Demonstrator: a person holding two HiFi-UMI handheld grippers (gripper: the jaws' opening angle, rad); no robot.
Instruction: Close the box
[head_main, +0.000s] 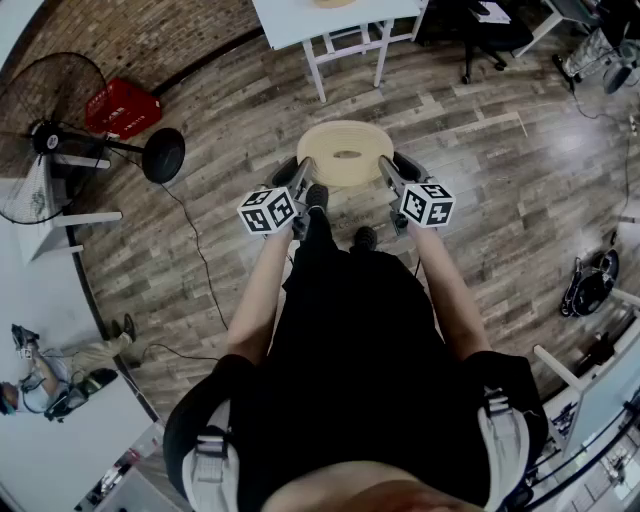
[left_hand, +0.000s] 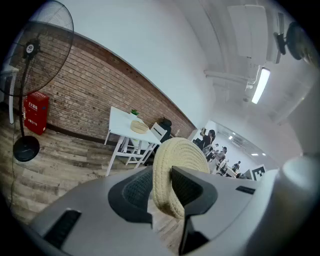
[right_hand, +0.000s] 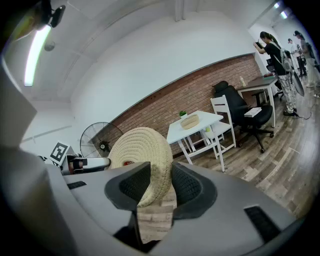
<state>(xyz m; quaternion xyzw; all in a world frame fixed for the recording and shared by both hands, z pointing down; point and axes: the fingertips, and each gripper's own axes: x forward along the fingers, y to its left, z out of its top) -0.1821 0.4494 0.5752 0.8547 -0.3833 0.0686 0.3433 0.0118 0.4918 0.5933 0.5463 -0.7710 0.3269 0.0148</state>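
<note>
The left tool (head_main: 297, 178) and right tool (head_main: 392, 172) each clamp an opposite edge of the lid (head_main: 345, 150), level between them.

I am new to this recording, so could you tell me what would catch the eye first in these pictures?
A straw-coloured woven disc is held above the wooden floor, with the left gripper and the right gripper each clamped on its rim at opposite sides. A standing fan stands at the far left, by the brick wall.
</note>
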